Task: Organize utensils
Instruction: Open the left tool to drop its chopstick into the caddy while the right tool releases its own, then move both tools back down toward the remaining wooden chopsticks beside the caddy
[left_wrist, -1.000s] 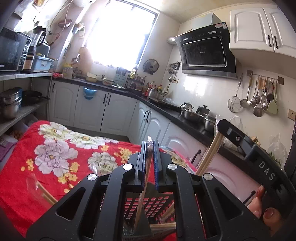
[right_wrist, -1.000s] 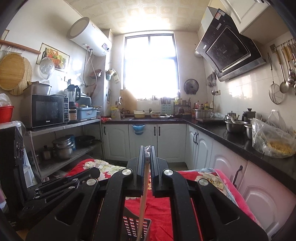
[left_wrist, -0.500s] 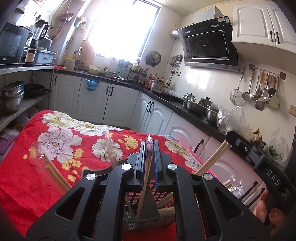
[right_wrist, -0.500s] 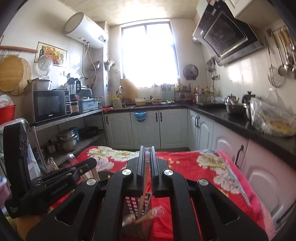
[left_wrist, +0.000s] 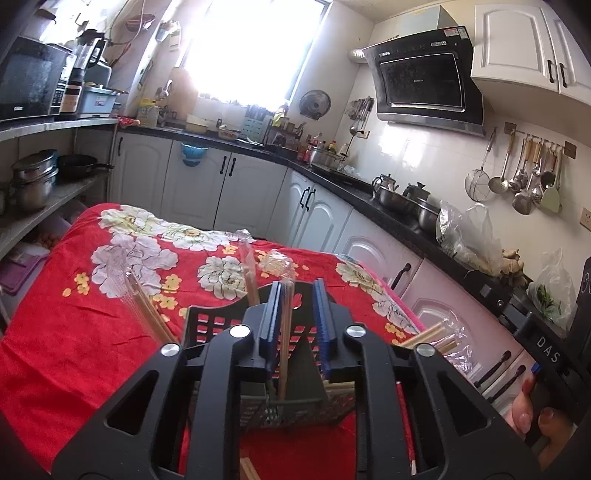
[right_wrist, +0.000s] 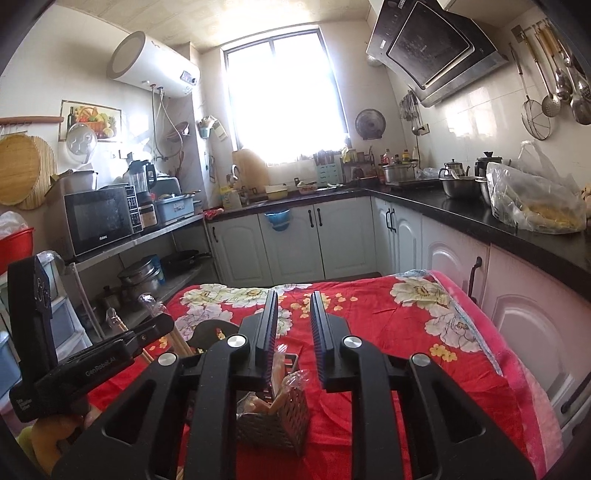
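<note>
Left wrist view: the left gripper (left_wrist: 297, 325) hangs over a black basket (left_wrist: 221, 325) on the red flowered cloth (left_wrist: 74, 332) that covers the table.
Left jaws: parted, blue pads well apart, clamping nothing.
Chopstick (left_wrist: 284, 343): a wrapped wooden stick stands nearly upright between the left jaws, close to the left pad; whether it touches that pad I cannot tell. Its lower end goes down into the basket just below the jaws.
Other chopsticks: one wrapped pair (left_wrist: 147, 314) leans out to the left of the jaws, another (left_wrist: 249, 273) rises just ahead of them, and more (left_wrist: 428, 334) stick out to the right.
Right hand (left_wrist: 532, 413): fingers show at the lower right edge of this view, on the body of the other tool.
Right wrist view: the right gripper (right_wrist: 293, 332) is above a perforated metal holder (right_wrist: 280, 417) standing on the same cloth.
Right jaws: released, a clear gap between the pads, nothing in it.
Holder contents: wrapped chopsticks (right_wrist: 280, 384) poke up just below and between the right jaws, slightly toward the left one.
Left tool: seen to the left of the right jaws, tilted down toward the basket.
Background: white cabinets (right_wrist: 295, 240) and a bright window (right_wrist: 284, 96) lie far ahead of both jaws.
</note>
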